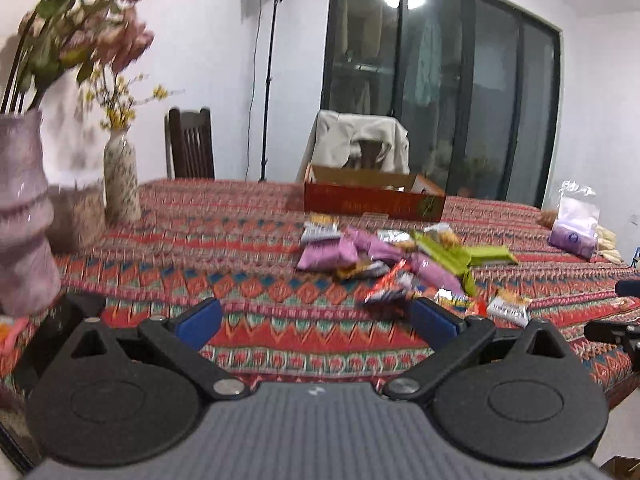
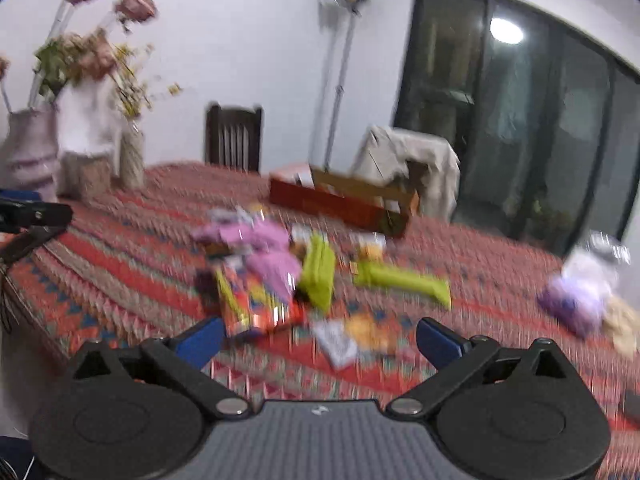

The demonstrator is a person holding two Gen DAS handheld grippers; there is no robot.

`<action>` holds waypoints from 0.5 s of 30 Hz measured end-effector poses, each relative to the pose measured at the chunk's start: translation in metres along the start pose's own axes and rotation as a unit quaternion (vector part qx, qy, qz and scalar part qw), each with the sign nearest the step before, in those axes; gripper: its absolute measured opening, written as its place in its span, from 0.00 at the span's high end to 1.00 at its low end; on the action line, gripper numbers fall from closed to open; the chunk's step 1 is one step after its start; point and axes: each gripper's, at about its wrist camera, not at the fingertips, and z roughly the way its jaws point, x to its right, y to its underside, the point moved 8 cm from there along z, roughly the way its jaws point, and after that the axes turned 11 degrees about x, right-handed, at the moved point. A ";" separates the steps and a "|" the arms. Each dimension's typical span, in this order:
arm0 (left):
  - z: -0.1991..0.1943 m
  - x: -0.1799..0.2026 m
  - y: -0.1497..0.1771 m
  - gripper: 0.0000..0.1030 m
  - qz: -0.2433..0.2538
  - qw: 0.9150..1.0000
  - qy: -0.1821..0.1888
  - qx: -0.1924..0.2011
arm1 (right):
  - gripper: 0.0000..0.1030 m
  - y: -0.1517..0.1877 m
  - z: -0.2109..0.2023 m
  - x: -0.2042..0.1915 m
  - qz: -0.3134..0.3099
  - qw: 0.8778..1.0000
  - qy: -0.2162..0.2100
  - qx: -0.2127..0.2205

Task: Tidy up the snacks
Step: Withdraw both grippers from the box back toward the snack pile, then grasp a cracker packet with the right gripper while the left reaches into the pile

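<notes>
Two flower vases [image 1: 24,208] [image 1: 121,178], a draped chair [image 1: 360,146], a lamp stand [image 1: 269,80], perhaps a tissue pack [image 1: 573,236]

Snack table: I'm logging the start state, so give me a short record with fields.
surface: table under a patterned red cloth
snacks: loose heap of packets, pink, green and red-orange
container: open red box behind the heap
left gripper: jaws open, empty
right gripper: jaws open, empty
other: two flower vases, purple tissue pack

Two vases [image 1: 120,176], two chairs [image 1: 190,144], one box [image 1: 372,200].
</notes>
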 end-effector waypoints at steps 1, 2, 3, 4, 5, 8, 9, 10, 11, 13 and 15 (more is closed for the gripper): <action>0.000 -0.001 0.002 0.00 -0.002 1.000 0.000 -0.004 | 0.00 0.004 -0.001 0.000 0.011 1.000 -0.007 -0.003; 0.002 -0.003 0.004 0.00 -0.002 1.000 -0.001 -0.006 | 0.00 0.007 -0.001 0.000 0.022 1.000 -0.010 -0.006; 0.003 -0.003 0.005 0.00 -0.001 1.000 -0.002 -0.007 | 0.00 0.008 0.000 0.002 0.031 0.999 -0.010 -0.008; 0.003 -0.004 0.007 0.00 0.000 1.000 -0.002 -0.008 | 0.00 0.010 0.001 0.002 0.037 0.999 -0.009 -0.008; 0.006 -0.004 0.008 0.00 0.001 1.000 -0.002 -0.009 | 0.00 0.011 0.003 0.002 0.040 0.999 -0.011 -0.010; 0.014 -0.002 0.008 0.00 0.006 1.000 -0.002 -0.013 | 0.00 0.012 0.011 0.004 0.044 0.999 -0.009 -0.014; 0.017 -0.002 0.008 0.00 0.007 1.000 -0.001 -0.015 | 0.00 0.013 0.015 0.006 0.046 0.999 -0.007 -0.017; 0.022 -0.001 0.009 0.00 0.008 1.000 0.000 -0.018 | 0.00 0.015 0.020 0.006 0.048 0.999 -0.005 -0.021; 0.027 0.000 0.010 0.00 0.011 1.000 0.001 -0.023 | 0.00 0.017 0.027 0.009 0.054 0.998 -0.003 -0.025; 0.038 0.002 0.013 0.00 0.016 0.999 -0.003 -0.032 | 0.02 0.020 0.038 0.013 0.071 0.997 0.000 -0.033; 0.052 0.007 0.015 0.00 0.025 0.999 0.001 -0.037 | 0.04 0.025 0.054 0.020 0.098 0.994 -0.001 -0.042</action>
